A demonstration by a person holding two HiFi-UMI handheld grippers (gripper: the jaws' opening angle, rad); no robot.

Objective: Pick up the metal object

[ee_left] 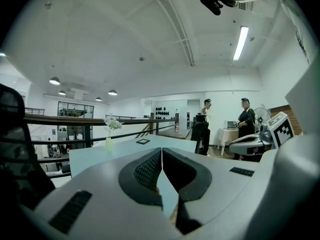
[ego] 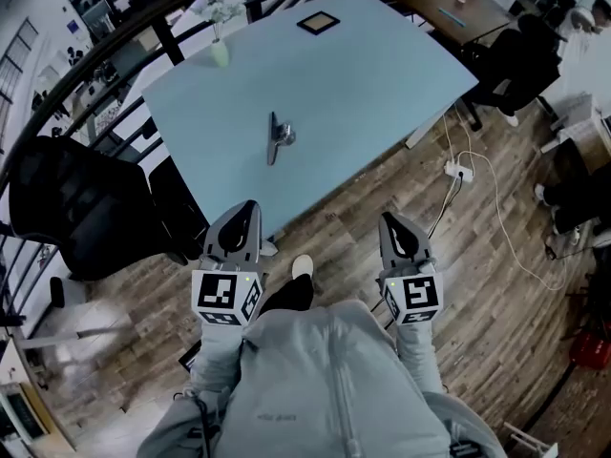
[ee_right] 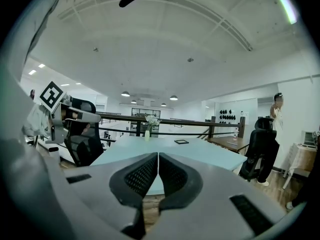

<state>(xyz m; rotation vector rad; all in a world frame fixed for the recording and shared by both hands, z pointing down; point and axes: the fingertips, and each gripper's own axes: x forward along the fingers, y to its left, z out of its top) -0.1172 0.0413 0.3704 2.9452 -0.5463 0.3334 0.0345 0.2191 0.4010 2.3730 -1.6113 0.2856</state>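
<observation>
The metal object [ego: 278, 139], a slim grey piece with a rounded end, lies near the middle of the light blue table [ego: 382, 74]. Both grippers hang short of the table's near edge, over the wooden floor. My left gripper [ego: 250, 206] sits below and slightly left of the object, its jaws shut with nothing between them [ee_left: 162, 151]. To the right, my right gripper [ego: 389, 219] is also shut and empty [ee_right: 158, 155]. Neither gripper view shows the metal object; the jaws cover the near part of the table.
A small vase of white flowers [ego: 220, 51] and a black square frame [ego: 318, 22] stand at the table's far side. A black office chair [ego: 76, 208] is on the left by the railing. A power strip with cable [ego: 458, 170] lies on the floor; people are at right.
</observation>
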